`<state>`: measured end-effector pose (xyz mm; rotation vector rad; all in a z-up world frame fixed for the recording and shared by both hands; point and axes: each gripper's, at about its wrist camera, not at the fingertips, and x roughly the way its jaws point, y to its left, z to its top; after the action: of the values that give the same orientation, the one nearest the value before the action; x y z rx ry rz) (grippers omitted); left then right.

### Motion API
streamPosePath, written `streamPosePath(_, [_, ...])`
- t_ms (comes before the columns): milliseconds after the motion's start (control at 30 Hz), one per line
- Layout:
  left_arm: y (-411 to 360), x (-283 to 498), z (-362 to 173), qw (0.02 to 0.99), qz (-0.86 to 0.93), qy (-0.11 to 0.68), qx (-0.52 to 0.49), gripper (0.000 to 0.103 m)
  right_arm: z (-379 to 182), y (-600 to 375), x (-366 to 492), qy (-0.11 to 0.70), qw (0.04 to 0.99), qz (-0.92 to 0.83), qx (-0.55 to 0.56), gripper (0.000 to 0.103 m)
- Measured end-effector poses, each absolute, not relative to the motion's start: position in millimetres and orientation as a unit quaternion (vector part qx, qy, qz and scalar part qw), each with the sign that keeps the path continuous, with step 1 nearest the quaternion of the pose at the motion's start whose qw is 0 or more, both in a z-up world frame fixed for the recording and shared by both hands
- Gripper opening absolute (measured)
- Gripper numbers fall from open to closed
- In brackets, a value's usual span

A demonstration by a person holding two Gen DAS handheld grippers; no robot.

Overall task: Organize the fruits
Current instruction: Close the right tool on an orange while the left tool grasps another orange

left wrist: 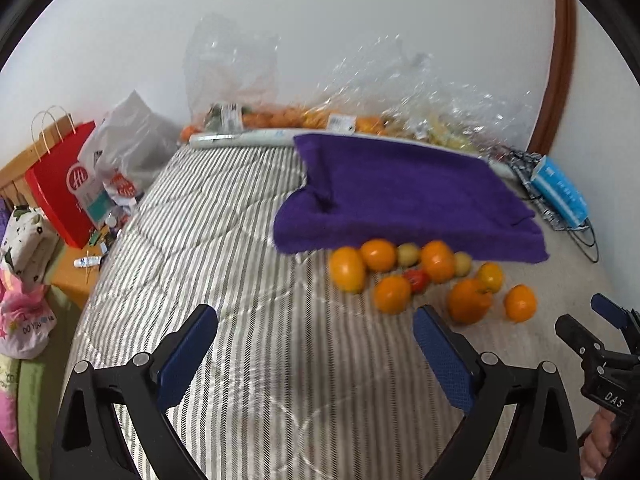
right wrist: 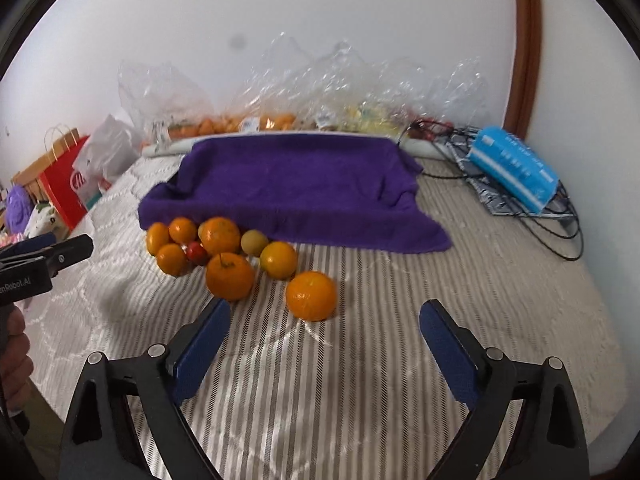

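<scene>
Just in front of the purple towel (right wrist: 288, 192), on the striped bedspread (right wrist: 320, 380), lies a cluster of oranges (right wrist: 220, 236) with a small red fruit (right wrist: 197, 252) among them. One orange (right wrist: 311, 295) sits apart, on the side away from the towel, just ahead of the right gripper (right wrist: 324, 336), whose jaws gape wide and empty, angled down at the bed. Farther from the towel, the left gripper (left wrist: 316, 340) also stands spread wide, holding nothing, tilted downward toward the bedspread beside the cluster.
</scene>
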<state>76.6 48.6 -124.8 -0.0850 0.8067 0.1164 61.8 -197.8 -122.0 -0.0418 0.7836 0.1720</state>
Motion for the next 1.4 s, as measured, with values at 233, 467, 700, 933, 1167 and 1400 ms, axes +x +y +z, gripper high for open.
streamPosePath(233, [60,93,-161,0.901,0.064,0.425,-0.051,0.093,-159,-201,87,0.414,0.906,0.087,0.011,0.076])
streamPosePath(467, [66,102,-179,0.892,0.053,0.445,-0.062,0.079,-177,-201,104,0.429,0.898,0.1,0.027,0.074])
streamPosePath(700, [67,108,-185,0.894,0.035,0.441,-0.069,0.072,-186,-190,118,0.441,0.892,0.097,-0.008,0.062])
streamPosePath(933, [63,122,-187,0.897,0.002,0.439,-0.05,0.071,-186,-183,119,0.434,0.892,0.112,-0.056,0.042])
streamPosePath(1167, [66,132,-177,0.907,-0.031,0.41,-0.089,0.071,-184,-198,118,0.429,0.895,0.109,-0.058,0.042])
streamPosePath(1400, [64,157,-178,0.905,-0.027,0.413,-0.101,0.07,-185,-209,125,0.432,0.894,0.114,-0.02,0.042])
